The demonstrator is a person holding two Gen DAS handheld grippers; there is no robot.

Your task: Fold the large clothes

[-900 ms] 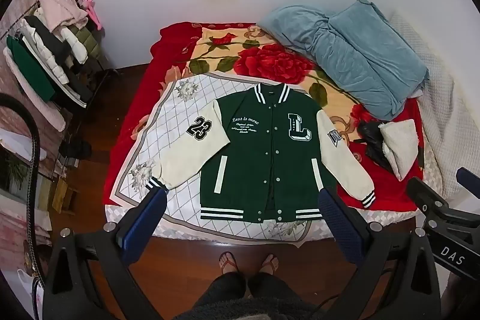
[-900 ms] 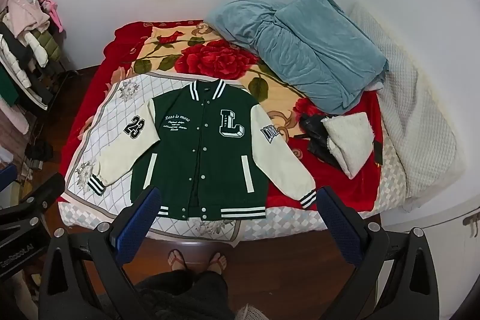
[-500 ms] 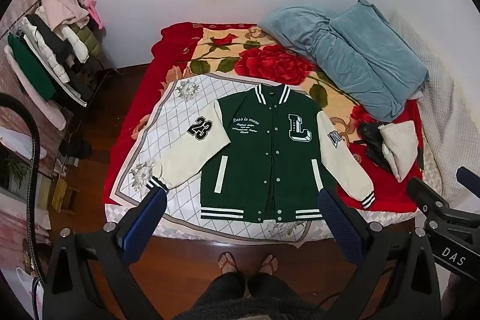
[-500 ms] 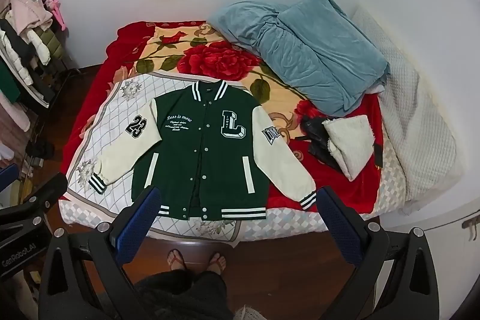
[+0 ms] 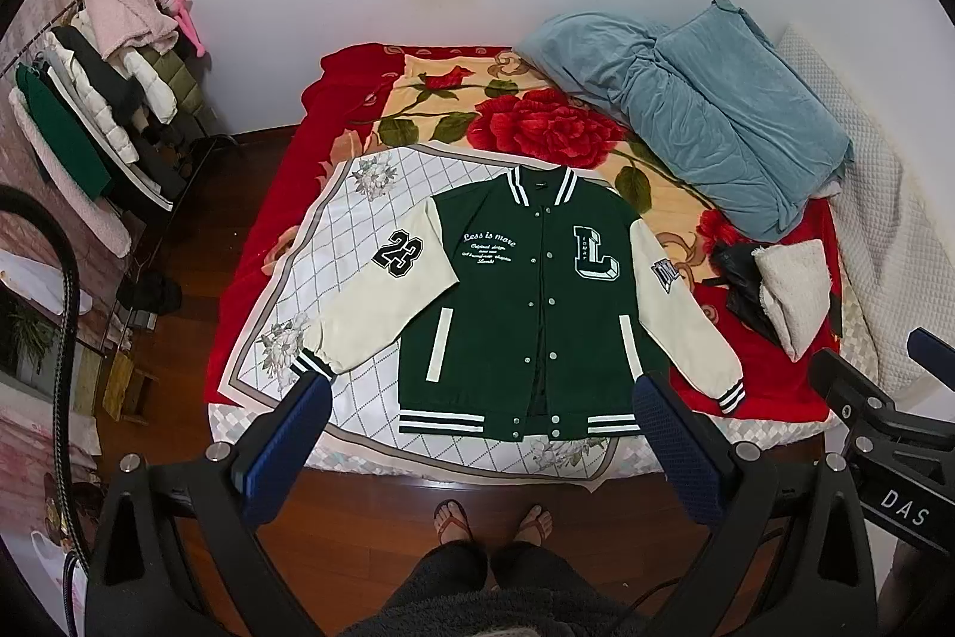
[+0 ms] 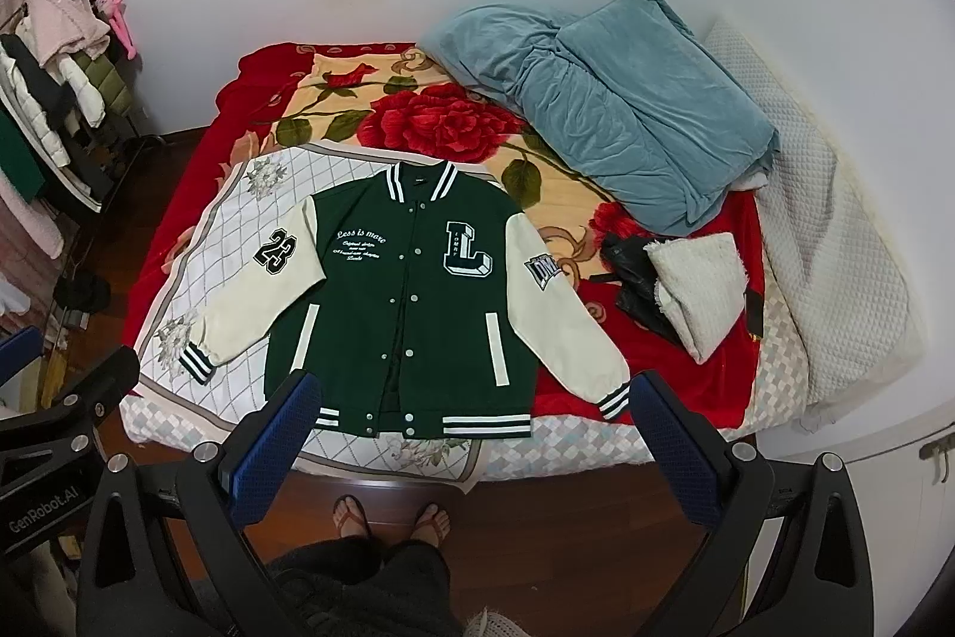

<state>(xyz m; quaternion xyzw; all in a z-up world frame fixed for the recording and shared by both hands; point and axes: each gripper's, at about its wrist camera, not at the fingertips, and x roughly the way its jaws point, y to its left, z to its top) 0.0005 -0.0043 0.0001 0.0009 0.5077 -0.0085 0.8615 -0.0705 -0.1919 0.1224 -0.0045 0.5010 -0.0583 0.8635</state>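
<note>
Currently both claws are released and empty, held high above the bed's near edge: left claw [image 5: 477,434] and right claw [image 6: 471,428] each look down on the varsity jacket [image 5: 531,302], which lies flat, front up, sleeves splayed, ahead of and below the fingers. Expect a thick, soft, fairly heavy garment — limp, not slippery. Probable grip points are the striped cuffs or hem corners. Its back and lining are hidden, and the small chest lettering is hard to read.
</note>
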